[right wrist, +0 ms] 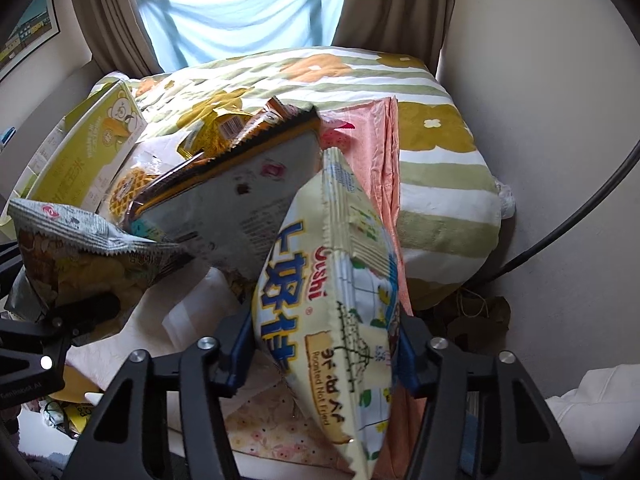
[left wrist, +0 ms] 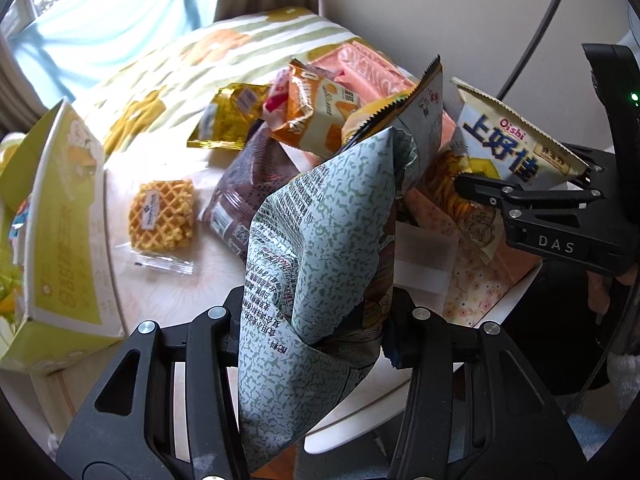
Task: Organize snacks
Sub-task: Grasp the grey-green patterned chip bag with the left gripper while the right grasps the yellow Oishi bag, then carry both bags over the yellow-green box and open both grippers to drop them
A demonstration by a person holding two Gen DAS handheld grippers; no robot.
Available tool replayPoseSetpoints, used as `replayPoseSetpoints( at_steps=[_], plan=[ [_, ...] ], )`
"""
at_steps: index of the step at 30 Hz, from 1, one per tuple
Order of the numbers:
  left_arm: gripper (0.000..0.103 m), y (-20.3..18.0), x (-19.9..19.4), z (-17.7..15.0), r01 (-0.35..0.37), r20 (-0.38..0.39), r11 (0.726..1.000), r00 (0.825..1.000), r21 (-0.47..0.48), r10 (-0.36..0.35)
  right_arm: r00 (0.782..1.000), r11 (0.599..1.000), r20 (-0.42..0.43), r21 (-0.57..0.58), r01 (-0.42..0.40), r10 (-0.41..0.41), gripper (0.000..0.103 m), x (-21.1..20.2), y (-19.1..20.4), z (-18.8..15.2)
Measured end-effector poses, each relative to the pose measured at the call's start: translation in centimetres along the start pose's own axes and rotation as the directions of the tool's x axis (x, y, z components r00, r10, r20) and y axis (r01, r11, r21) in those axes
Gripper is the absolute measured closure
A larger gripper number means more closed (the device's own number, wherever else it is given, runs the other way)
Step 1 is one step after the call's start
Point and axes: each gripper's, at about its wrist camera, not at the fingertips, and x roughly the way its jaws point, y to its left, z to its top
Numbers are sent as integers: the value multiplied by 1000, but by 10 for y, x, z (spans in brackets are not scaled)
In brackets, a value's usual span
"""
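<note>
My left gripper (left wrist: 316, 340) is shut on a grey-green patterned snack bag (left wrist: 316, 248) and holds it upright above the small table (left wrist: 168, 280). This bag also shows in the right wrist view (right wrist: 80, 256) at the left. My right gripper (right wrist: 324, 348) is shut on a cream Oishi snack bag (right wrist: 332, 304), held tilted; it shows in the left wrist view (left wrist: 516, 144) at the right. Loose on the table lie a waffle packet (left wrist: 162, 216), a brown packet (left wrist: 248, 196), a yellow packet (left wrist: 228, 120) and an orange packet (left wrist: 316, 116).
A yellow-green carton (left wrist: 60, 232) stands open at the table's left. A pink package (left wrist: 360, 64) lies behind the snacks. A flowered quilt (right wrist: 432, 132) covers the bed beyond, against a wall. A window with curtains (right wrist: 240, 12) is at the back.
</note>
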Motion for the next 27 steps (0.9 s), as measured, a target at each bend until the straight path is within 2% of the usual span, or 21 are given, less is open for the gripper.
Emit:
replayPoseSetpoints(
  at_steps=[13, 20, 27],
  plan=[
    [59, -3, -52, -2, -49, 97, 995, 994, -84, 57, 997, 1000, 72, 20, -7, 5, 52, -65, -2, 1],
    [59, 7, -88, 0, -87, 164, 985, 980, -152, 112, 989, 1000, 149, -20, -15, 18, 52, -109, 3, 15],
    [59, 43, -129, 2, -125, 217, 958, 959, -260, 184, 971, 992, 220, -107, -69, 92, 52, -134, 26, 49]
  ],
)
